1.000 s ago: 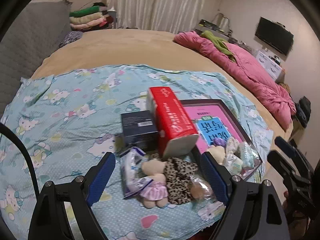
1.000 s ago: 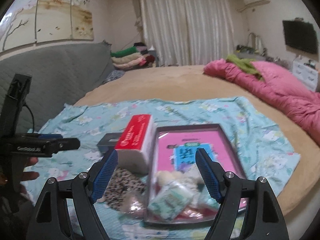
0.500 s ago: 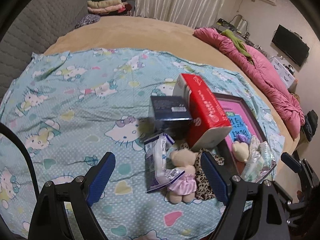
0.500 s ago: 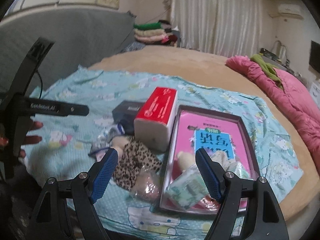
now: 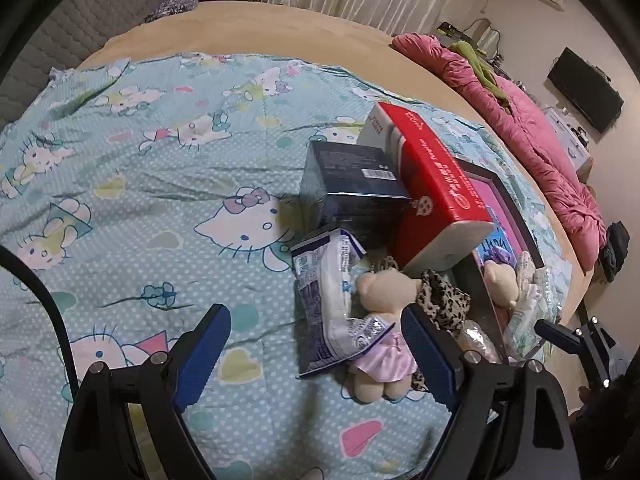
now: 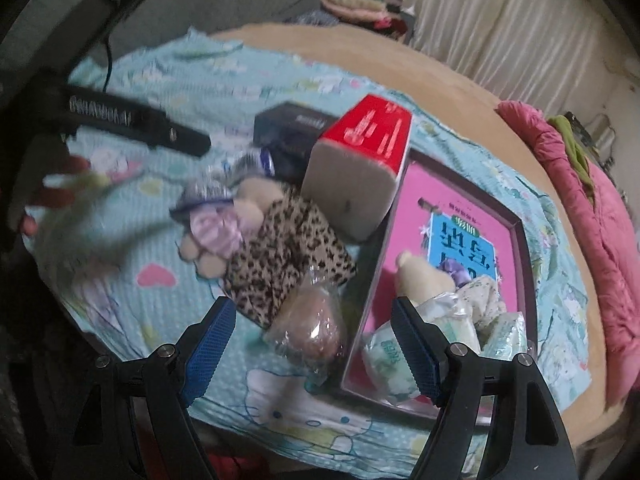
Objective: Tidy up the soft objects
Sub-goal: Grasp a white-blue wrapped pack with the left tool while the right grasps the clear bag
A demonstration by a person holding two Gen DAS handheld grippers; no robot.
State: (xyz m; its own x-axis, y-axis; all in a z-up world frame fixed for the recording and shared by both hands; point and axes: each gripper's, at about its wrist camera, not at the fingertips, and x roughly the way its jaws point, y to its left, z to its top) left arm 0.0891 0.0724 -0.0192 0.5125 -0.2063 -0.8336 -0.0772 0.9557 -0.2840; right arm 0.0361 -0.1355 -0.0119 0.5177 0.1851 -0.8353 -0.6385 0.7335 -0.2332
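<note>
A bed carries a pale blue cartoon-cat sheet [image 5: 168, 184], and the soft things lie in a cluster at its near right part; the left gripper [image 5: 316, 354] hangs above the sheet with its blue-padded jaws spread wide and nothing gripped, though the foil-ended wipes pack [image 5: 334, 300] and the small plush bear in a lilac skirt [image 5: 384, 320] show in the gap between them; the pack lies just left of the bear and touches it; a leopard-print pouch [image 5: 442, 300] sits against the bear's right side; beyond these a dark blue box [image 5: 352, 188] stands beside a red-and-white tissue pack [image 5: 436, 196], which leans on the left rim of a dark-framed tray [image 6: 524, 276]; the tray has a pink printed floor.

The right gripper [image 6: 314, 350] is likewise wide open and empty, hovering over the near end of the cluster; below its gap lies a clear bag holding something pinkish [image 6: 314, 328], just left of the tray's wall and touching the pouch; inside the tray, at its near end, lie a second cream plush [image 6: 424, 280] and several pale green tissue packets [image 6: 390, 360]; the right finger [image 6: 414, 344] overlaps them in view, and whether it touches them cannot be told; the far part of the tray is bare; a pink quilt [image 5: 532, 128] lies along the far right of the bed.
</note>
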